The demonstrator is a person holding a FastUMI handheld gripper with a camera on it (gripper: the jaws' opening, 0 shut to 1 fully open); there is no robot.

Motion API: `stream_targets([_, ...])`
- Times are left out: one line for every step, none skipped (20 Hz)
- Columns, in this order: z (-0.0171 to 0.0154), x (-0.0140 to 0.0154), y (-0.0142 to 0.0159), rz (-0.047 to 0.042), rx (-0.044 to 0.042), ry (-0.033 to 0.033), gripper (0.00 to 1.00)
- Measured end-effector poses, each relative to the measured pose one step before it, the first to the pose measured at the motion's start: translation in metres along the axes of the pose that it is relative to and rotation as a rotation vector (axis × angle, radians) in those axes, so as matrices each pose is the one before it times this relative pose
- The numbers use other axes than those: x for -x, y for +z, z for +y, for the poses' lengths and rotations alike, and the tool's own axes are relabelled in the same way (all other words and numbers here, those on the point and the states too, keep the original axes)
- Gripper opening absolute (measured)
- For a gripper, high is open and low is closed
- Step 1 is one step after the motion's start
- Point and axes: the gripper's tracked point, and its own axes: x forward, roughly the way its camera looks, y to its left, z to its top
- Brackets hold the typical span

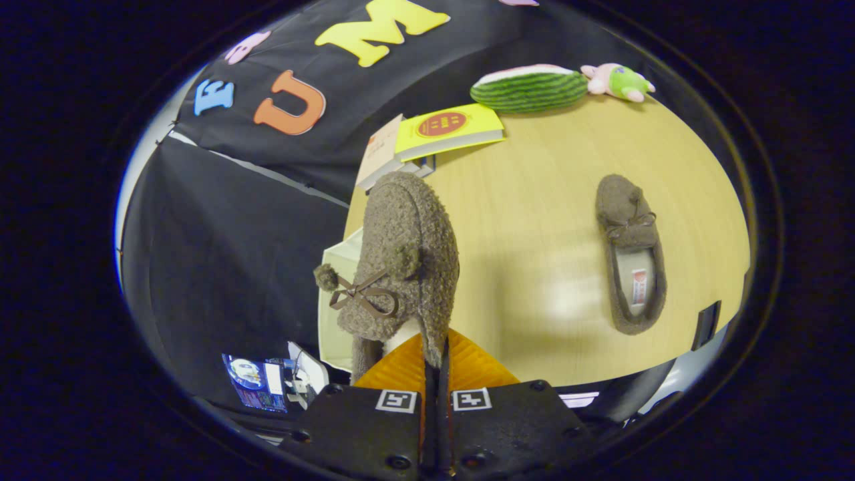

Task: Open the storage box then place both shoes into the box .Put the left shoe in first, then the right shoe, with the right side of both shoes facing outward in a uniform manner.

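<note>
My gripper [435,364] is shut on the rim of a fuzzy brown slipper [407,260] with a bow and pom-poms, which hangs lifted with its toe pointing away from the fingers. Behind it, at the table's edge, shows part of a pale storage box [334,300], mostly hidden by the slipper. The second brown slipper [631,250] lies flat on the wooden table [534,220], off to the right of the fingers, its opening facing up.
Beyond the held slipper lie a yellow book [449,128] and a pale book [379,159]. A watermelon plush [531,88] and a pink-green plush toy [618,81] sit at the table's far edge. A chair part [707,325] stands at the near right.
</note>
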Motion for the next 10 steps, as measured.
stream_targets([0.02155,0.00844,-0.00068,-0.01047,0.01961,0.02265,0.06])
stream_targets([0.02214,0.00365,0.00149,-0.01212,0.03187,0.02012,0.06])
stream_targets([0.02024,0.00272,-0.00042,-0.00873,0.03322,0.01664,0.06])
stream_targets([0.02249,0.00127,-0.00260,0.00216,0.02778,0.01882,0.06])
stream_targets([0.02225,-0.00086,-0.00314,0.00531,0.01790,0.02548,0.06])
stream_targets([0.02183,-0.00404,-0.00265,0.01381,0.01133,0.02846,0.06])
stream_targets([0.01805,-0.00533,-0.00311,0.00580,-0.00038,0.02211,0.06])
stream_targets([0.01518,-0.00996,-0.00247,0.01190,0.01053,0.01190,0.06])
stream_targets([0.00957,-0.01183,-0.00159,0.00334,0.00527,0.00032,0.06])
stream_targets([0.00788,-0.01335,-0.00262,0.00799,0.00046,-0.00765,0.06])
